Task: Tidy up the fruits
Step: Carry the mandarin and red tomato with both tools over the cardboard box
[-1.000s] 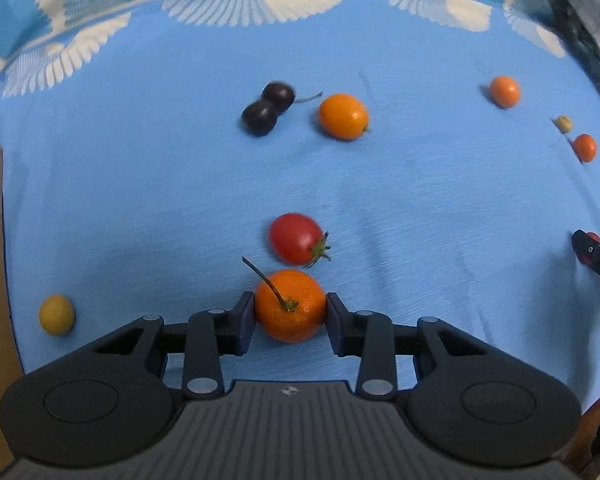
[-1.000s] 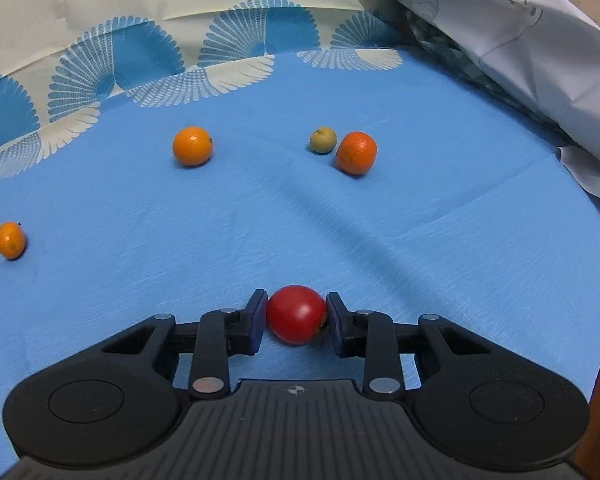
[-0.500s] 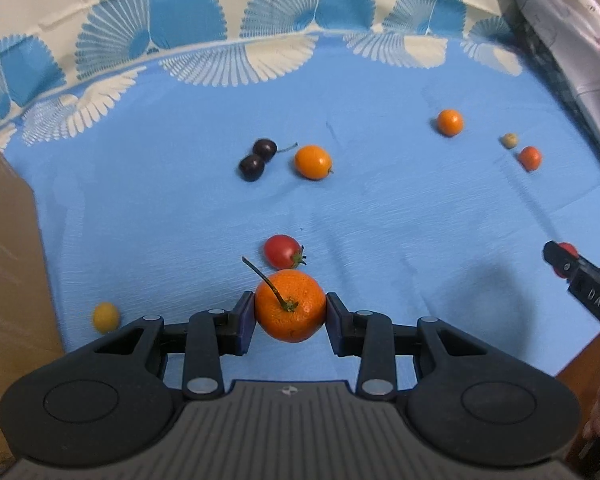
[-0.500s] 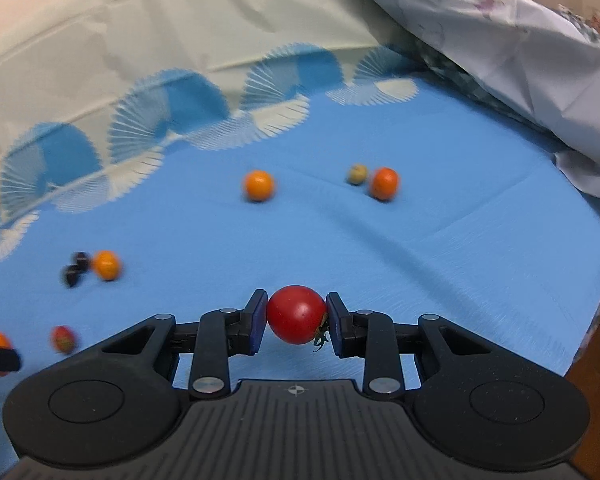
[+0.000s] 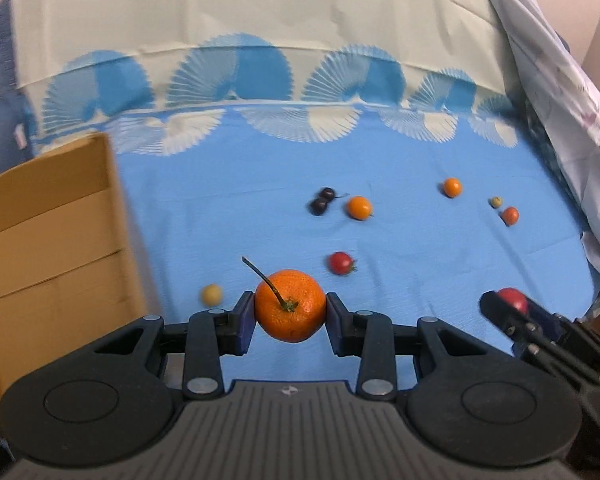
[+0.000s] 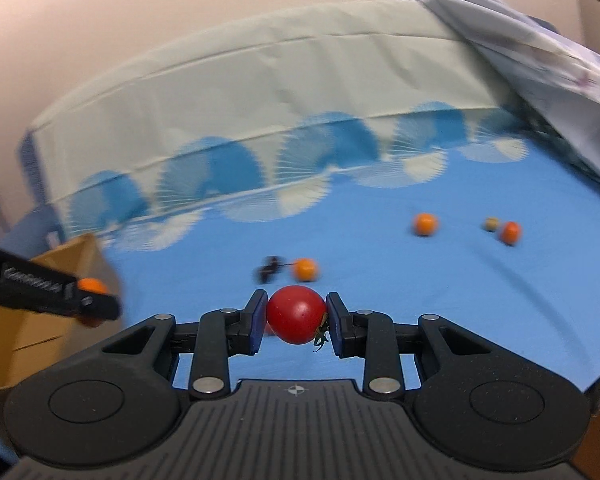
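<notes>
Both claws have risen: left claw grasping the tangerine, right claw the tomato.

1. Left gripper: matte black plastic body; two rounded lobes, each with a shallow circular recess; ribbed grey centre panel bearing a small compass-like emblem.
2. Linkage arms black, pinned with silver round rivets; open triangular cut-outs beside them.
3. Finger pads dark blue, flat, rectangular.
4. Right gripper: identical build and colours; its finger, seen side-on from the left wrist camera, shows small silver screws.
</notes>
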{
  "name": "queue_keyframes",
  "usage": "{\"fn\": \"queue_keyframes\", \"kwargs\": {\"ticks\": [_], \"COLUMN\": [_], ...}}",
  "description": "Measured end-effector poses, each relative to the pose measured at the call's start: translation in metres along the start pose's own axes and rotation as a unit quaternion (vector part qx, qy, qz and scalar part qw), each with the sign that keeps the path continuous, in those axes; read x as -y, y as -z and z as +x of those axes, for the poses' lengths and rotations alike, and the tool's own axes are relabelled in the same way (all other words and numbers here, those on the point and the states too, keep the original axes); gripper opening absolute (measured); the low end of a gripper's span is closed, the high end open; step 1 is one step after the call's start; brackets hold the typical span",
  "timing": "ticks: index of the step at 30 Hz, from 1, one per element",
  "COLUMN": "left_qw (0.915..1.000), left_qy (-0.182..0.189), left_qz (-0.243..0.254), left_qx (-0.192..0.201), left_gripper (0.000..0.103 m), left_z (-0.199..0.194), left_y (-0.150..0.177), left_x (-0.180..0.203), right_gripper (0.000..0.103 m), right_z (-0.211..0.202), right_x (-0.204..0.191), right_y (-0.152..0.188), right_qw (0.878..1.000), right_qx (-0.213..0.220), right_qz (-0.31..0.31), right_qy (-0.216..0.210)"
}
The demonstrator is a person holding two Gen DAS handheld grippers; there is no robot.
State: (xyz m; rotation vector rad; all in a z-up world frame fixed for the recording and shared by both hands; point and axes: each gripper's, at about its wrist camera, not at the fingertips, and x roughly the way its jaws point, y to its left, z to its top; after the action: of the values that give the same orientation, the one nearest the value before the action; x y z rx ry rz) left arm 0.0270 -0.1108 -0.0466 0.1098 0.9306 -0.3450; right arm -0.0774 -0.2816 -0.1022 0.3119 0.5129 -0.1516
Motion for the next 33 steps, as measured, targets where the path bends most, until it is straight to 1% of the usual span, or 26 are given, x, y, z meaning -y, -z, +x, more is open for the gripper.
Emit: {"fn": "queue_keyframes", "kwargs": {"ticks": [4,8,13,16,19,23,27,33], "left_qw": [0.9997,0.998,0.9948,0.9923,0.9891,0.9853,0.983,0.9807], "left_qy": [-0.023,-0.043,-0.063,-0.073,-0.088,-0.103,-0.113,-0.124], "left_qz": [-0.011,-0.037,-0.067,-0.089,-0.109,-0.134,-0.144,-0.151], "left_qx": [0.006,0.027,0.044,0.047,0.044,0.027,0.011,-0.011], "left_gripper": [0.041,0.041,0.041,0.041,0.041,0.041,0.041,0.041], "left_z": [-0.033,-0.068,-0.1,-0.11,-0.11,-0.097,-0.078,-0.05], "left_y": [0.014,0.028,0.038,0.043,0.048,0.052,0.054,0.059], "left_x": [-0.031,-0.069,-0.114,-0.141,-0.168,-0.198,-0.218,-0.242], "right_gripper": [0.033,0.033,0.033,0.033,0.033,0.033,0.033,0.033], "right_z": [-0.022,-0.034,-0.039,-0.036,-0.029,-0.008,0.011,0.05], "right_x": [-0.049,-0.092,-0.141,-0.166,-0.188,-0.212,-0.231,-0.251], "right_y": [0.003,0.005,0.007,0.007,0.007,0.008,0.012,0.019], "right_qw": [0.999,0.995,0.989,0.985,0.981,0.977,0.974,0.971], "right_qx": [0.001,-0.003,-0.008,-0.013,-0.018,-0.032,-0.043,-0.071], "right_qz": [-0.026,-0.051,-0.087,-0.107,-0.128,-0.153,-0.17,-0.187], "right_qy": [-0.047,-0.088,-0.119,-0.134,-0.145,-0.146,-0.143,-0.134]}}
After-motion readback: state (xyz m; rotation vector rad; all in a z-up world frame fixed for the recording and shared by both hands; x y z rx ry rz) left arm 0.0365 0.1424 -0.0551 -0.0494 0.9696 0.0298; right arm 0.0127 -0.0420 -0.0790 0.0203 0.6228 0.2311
